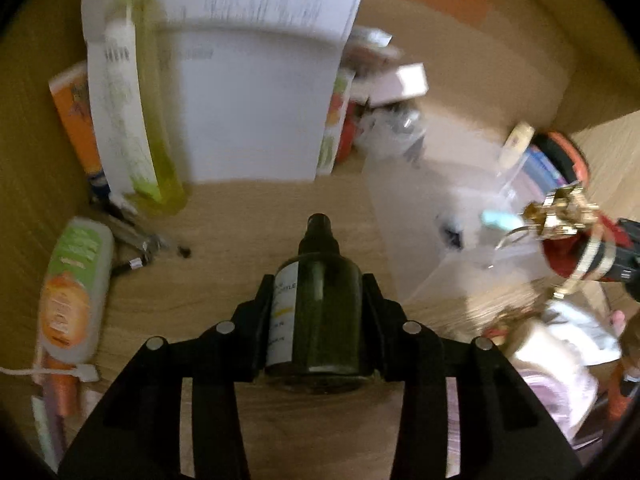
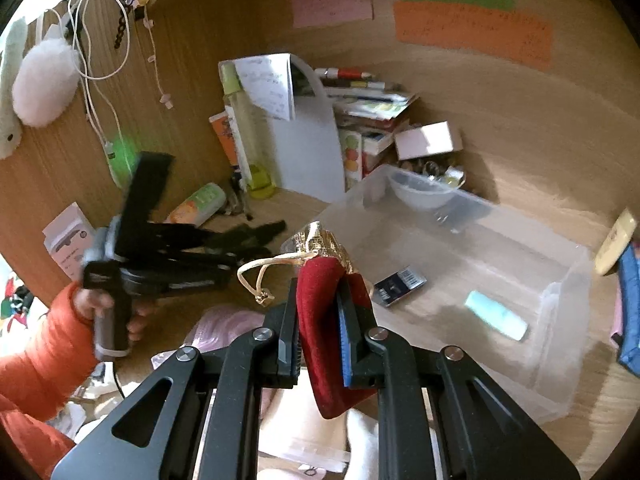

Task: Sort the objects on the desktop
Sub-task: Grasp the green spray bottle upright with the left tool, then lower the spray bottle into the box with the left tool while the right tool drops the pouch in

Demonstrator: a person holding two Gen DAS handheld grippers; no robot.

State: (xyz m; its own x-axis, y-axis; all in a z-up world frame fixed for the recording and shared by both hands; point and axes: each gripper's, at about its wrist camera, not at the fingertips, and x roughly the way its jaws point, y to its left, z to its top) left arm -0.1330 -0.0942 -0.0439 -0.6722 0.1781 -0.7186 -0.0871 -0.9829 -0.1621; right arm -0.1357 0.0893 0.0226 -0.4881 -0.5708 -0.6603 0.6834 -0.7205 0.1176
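The left gripper [image 1: 319,300] is closed around the dark glass bottle [image 1: 320,312] mid-body, over the desk [image 1: 224,216]; smooth, breakable. The right gripper [image 2: 318,328] pinches a soft red pouch [image 2: 324,320] beside the clear bin [image 2: 560,304].

My desk [image 2: 520,128] is light wood with a wooden back wall. On it sits a clear plastic bin [image 2: 560,360], and behind that a stack of books [image 2: 372,100] beside a small white box [image 2: 428,140]. A yellow-green bottle [image 2: 244,136] stands against a white binder [image 2: 308,152]. An orange-and-green tube [image 1: 74,292] lies flat on the wood near the left wall, with some small dark bits I can't make out beside it.
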